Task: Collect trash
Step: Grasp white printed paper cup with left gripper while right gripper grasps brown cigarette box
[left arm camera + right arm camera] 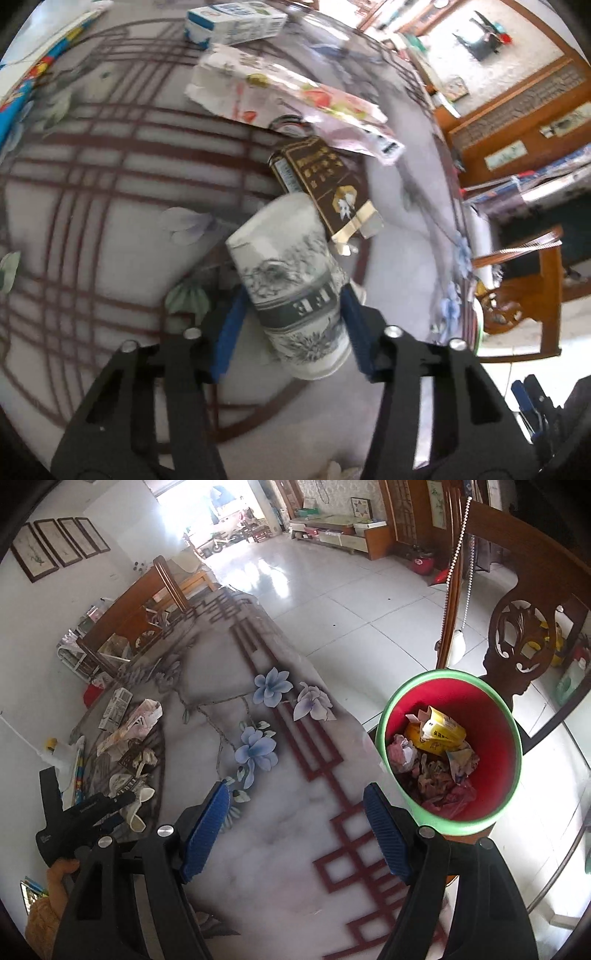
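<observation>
Sideways on the table, a white paper cup [291, 291] with grey floral print sits clamped in the left hand-held gripper [291, 314]

A jar lid [287, 123] peeks from under the torn wrapper [295, 96], the rest hidden. The cup [291, 284] covers the brown box's [325, 181] near corner. The milk carton [236, 20] runs off the top edge. In the bin [448, 755], the lower trash is a muddle I cannot tell apart.
</observation>
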A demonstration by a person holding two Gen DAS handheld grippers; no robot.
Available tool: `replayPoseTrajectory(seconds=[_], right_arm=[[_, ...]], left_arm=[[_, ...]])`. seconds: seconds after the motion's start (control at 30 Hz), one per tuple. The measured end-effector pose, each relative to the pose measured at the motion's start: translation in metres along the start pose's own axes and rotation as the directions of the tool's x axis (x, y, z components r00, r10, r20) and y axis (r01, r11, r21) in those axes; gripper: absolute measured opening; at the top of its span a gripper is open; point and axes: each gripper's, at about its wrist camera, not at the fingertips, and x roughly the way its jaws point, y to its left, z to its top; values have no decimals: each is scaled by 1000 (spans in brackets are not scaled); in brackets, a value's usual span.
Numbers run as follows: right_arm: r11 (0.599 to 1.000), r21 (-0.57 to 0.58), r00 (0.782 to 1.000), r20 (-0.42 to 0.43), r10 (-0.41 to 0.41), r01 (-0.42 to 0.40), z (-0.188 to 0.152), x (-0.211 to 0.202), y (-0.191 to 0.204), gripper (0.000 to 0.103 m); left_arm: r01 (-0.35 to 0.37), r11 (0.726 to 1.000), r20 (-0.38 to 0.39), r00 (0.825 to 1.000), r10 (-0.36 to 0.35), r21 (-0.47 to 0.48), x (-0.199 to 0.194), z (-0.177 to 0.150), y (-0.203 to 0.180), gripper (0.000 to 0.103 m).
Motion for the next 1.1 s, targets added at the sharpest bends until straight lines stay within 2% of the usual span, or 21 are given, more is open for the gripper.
replayPoseTrajectory(seconds=[0.17,0.3,0.4,0.57,0.73,0.83,0.93,1.1], right_arm=[[1000,-12,1000,-15,-2,2,-4,9,23,73],[997,-76,999,-39,23,-25,0,25,61,73],[984,-164,995,-89,50,-64,5,47,104,73],[919,-374,985,-155,71,-125,15,94,194,79],[831,-539,975,-221,14,-134,17,150,256,79],[799,-588,968,-248,-31,-125,16,177,271,79],[784,-608,960,-275,-58,-126,18,197,278,79],[771,-620,955,-293,-51,-149,18,206,283,77]], left_arm=[[46,997,-19,999,-45,56,-17,-4,16,46],[24,995,-16,1000,-23,101,-36,-12,34,46],[0,995,-17,1000,2,99,-44,-16,56,46],[-11,995,-11,1000,12,100,-58,-21,84,46],[15,997,-18,1000,-14,71,-58,-20,97,47],[32,997,-14,999,-31,64,-60,-18,101,47],[27,997,-2,1000,-26,69,-60,-17,100,47],[-1,997,10,1000,0,79,-59,-15,101,47]])
